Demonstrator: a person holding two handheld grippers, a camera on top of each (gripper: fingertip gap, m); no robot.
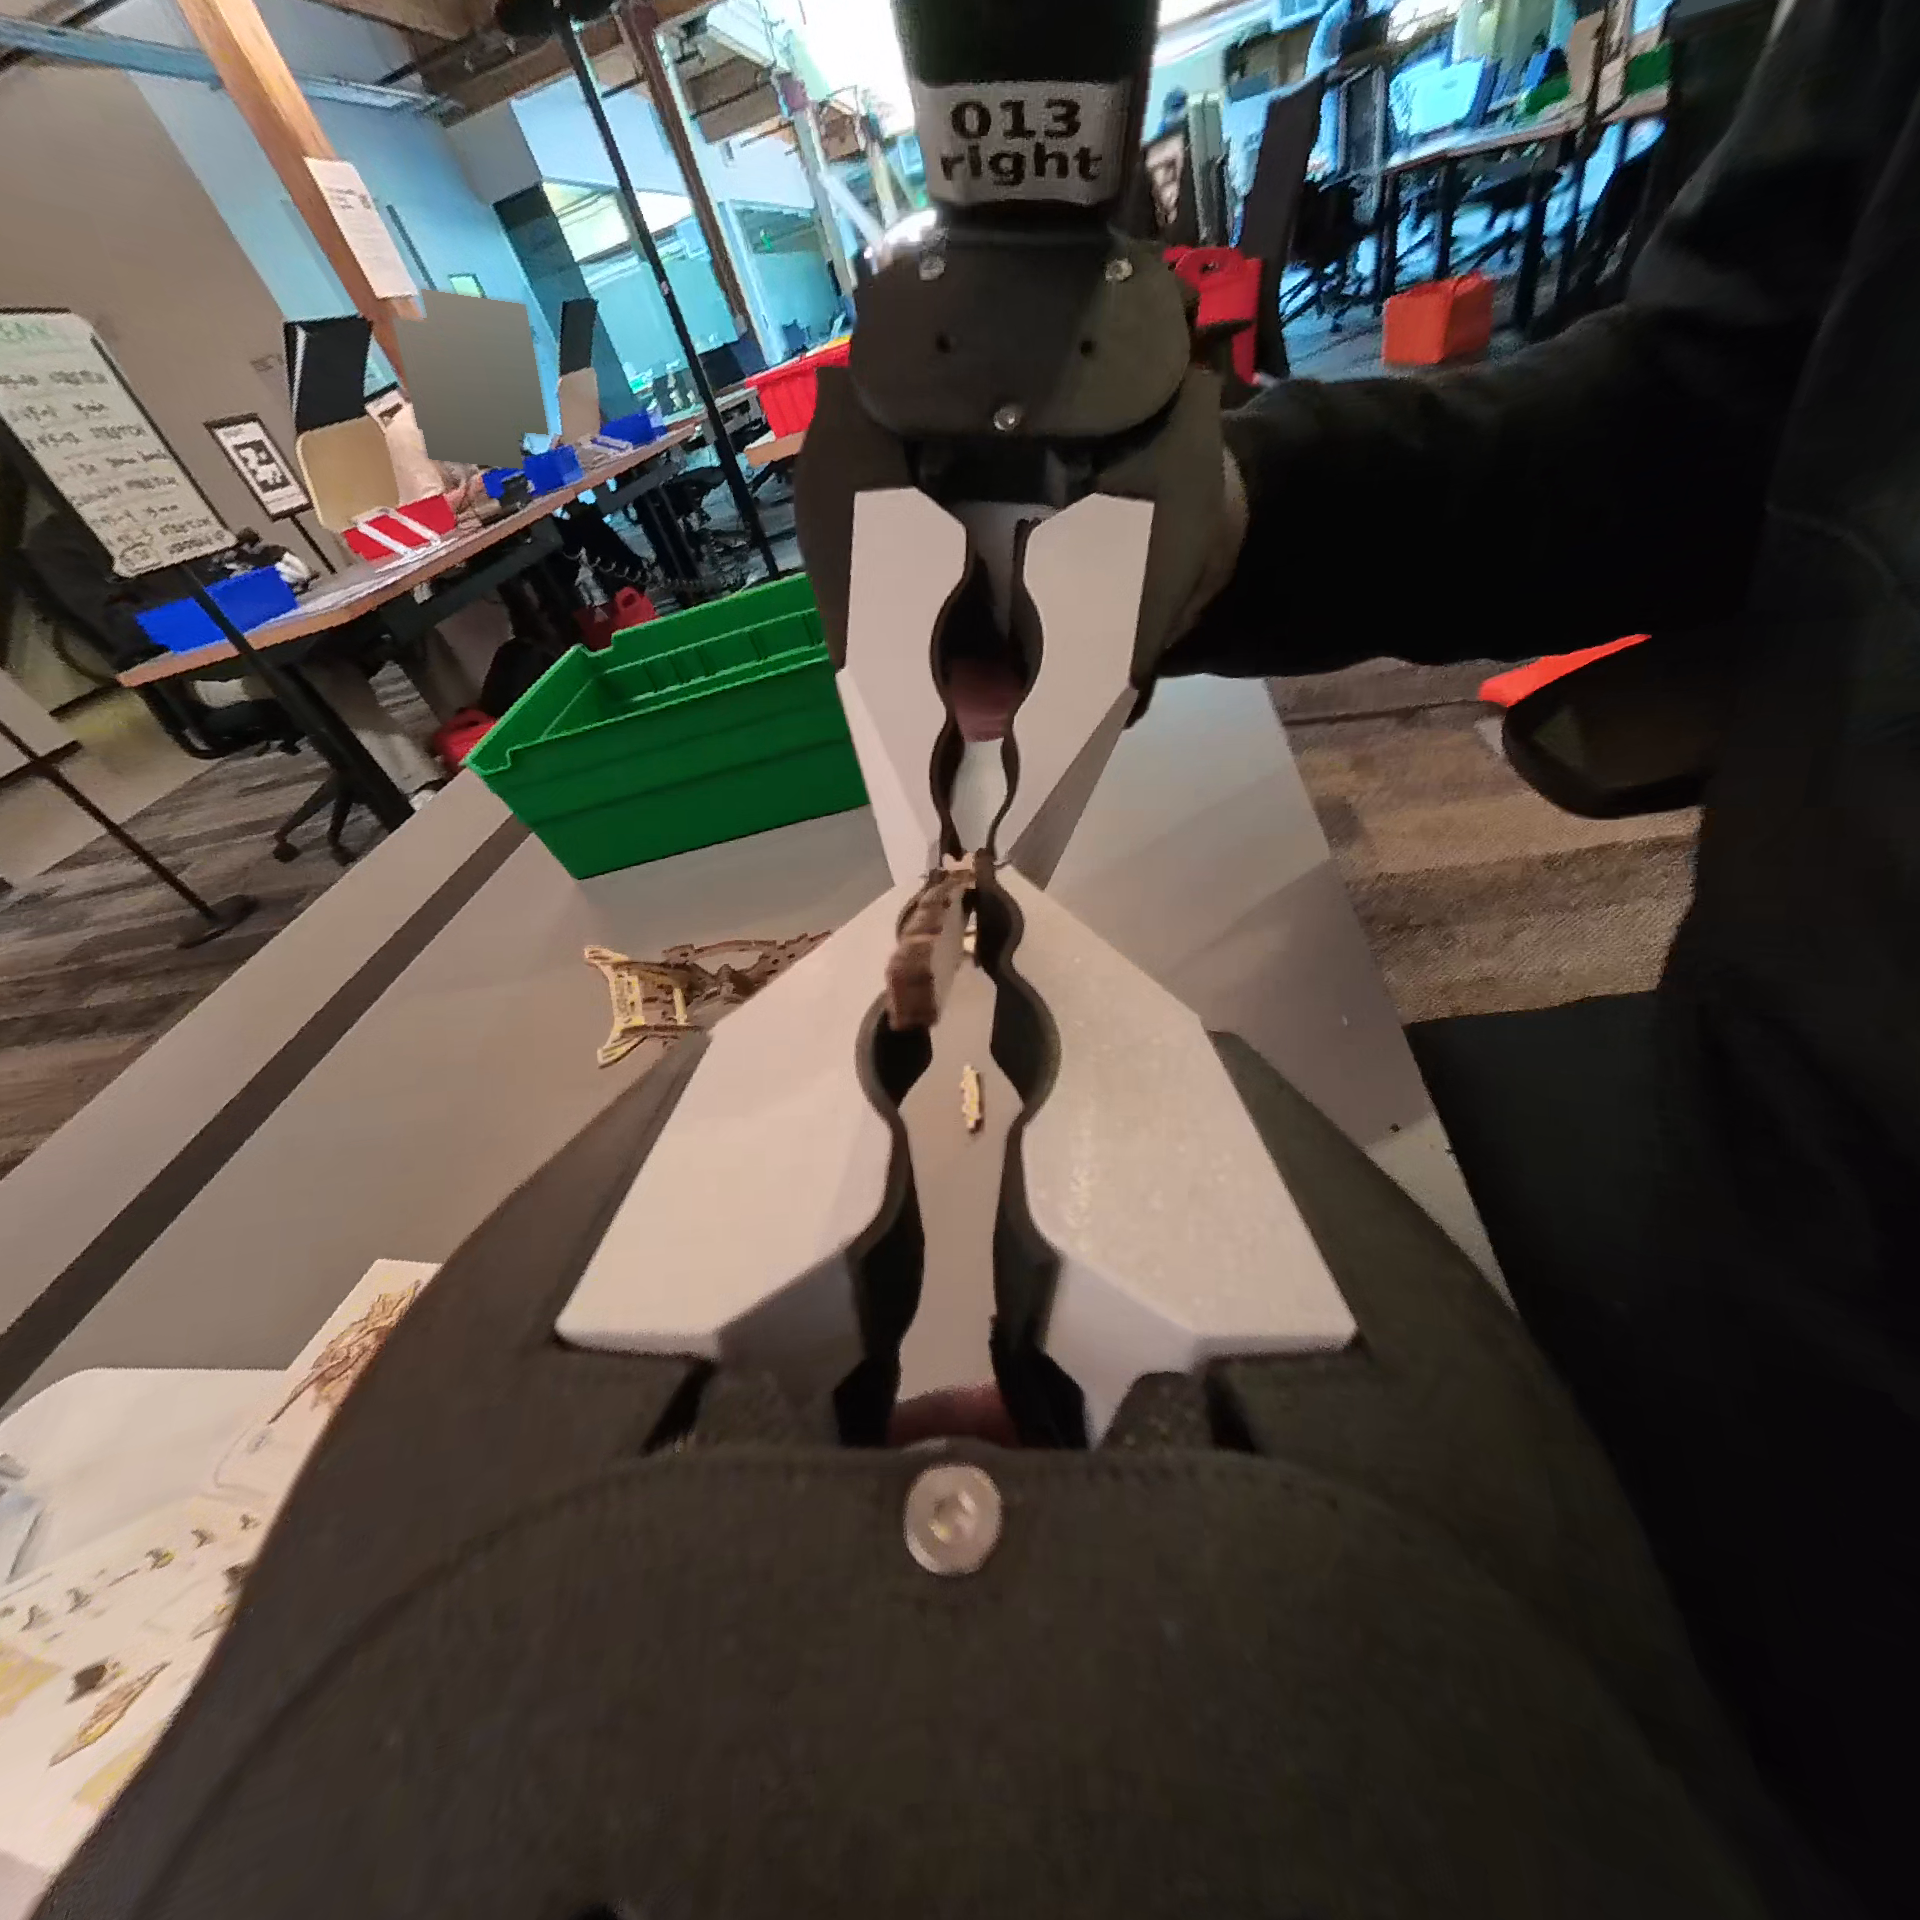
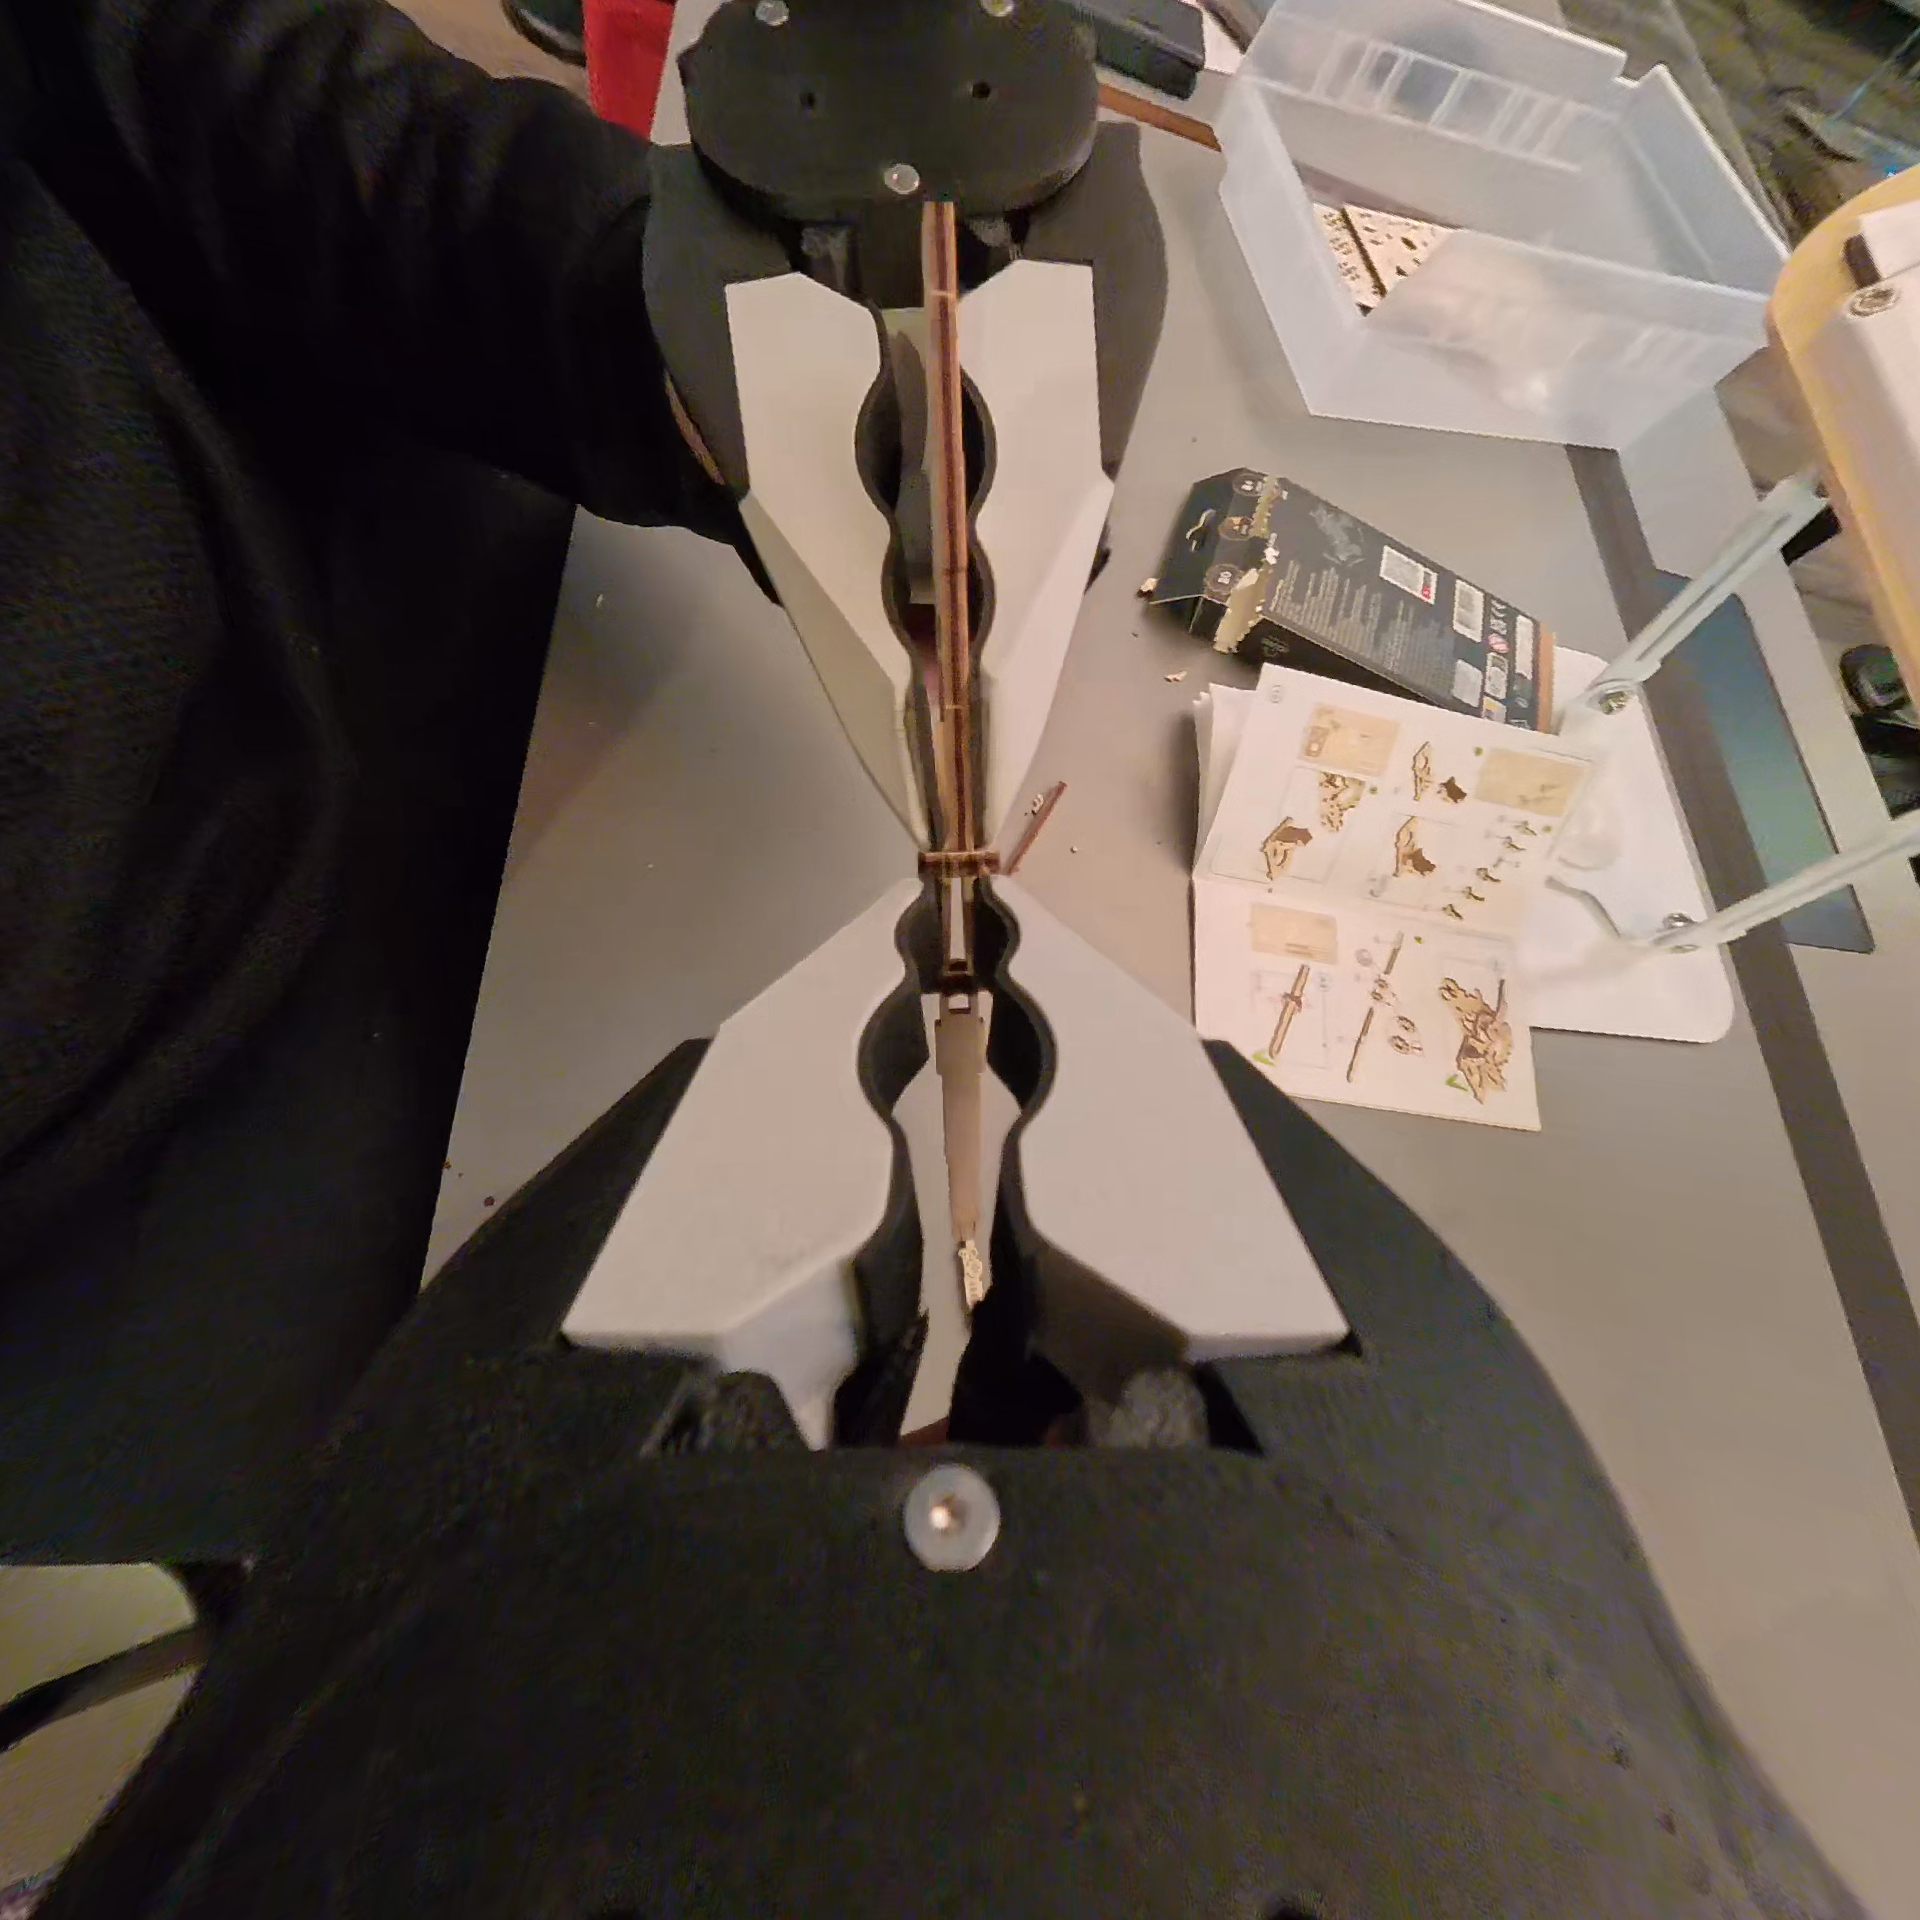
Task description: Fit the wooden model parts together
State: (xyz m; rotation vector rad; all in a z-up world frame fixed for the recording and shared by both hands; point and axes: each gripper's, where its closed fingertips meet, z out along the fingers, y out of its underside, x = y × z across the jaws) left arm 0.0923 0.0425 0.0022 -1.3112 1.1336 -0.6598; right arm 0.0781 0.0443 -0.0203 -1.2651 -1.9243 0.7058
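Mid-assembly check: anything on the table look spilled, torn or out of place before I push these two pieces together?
Minor only. The dark kit box lies flat with its flap torn open, and small wood crumbs are scattered beside it near the open instruction sheet. A part-built wooden piece lies loose by the green bin. Nothing looks damaged.

The left wrist view looks forward along the left gripper [image 1: 961, 883], over the table [image 1: 416, 1091] toward an open workroom with a green bin [image 1: 665, 748] beyond. The right wrist view looks along the right gripper [image 2: 961, 883], angled steeply down at the table [image 2: 1351, 1299], with a booklet [image 2: 1382, 914] and a clear box [image 2: 1507, 343] at right. The two cameras face each other at close range. Each view shows the opposite gripper tip to tip with its own, right gripper [image 1: 966, 857] and left gripper [image 2: 958, 847]. Both views share the wooden part [image 1: 920, 961] [image 2: 951, 582] at the tips and the table.
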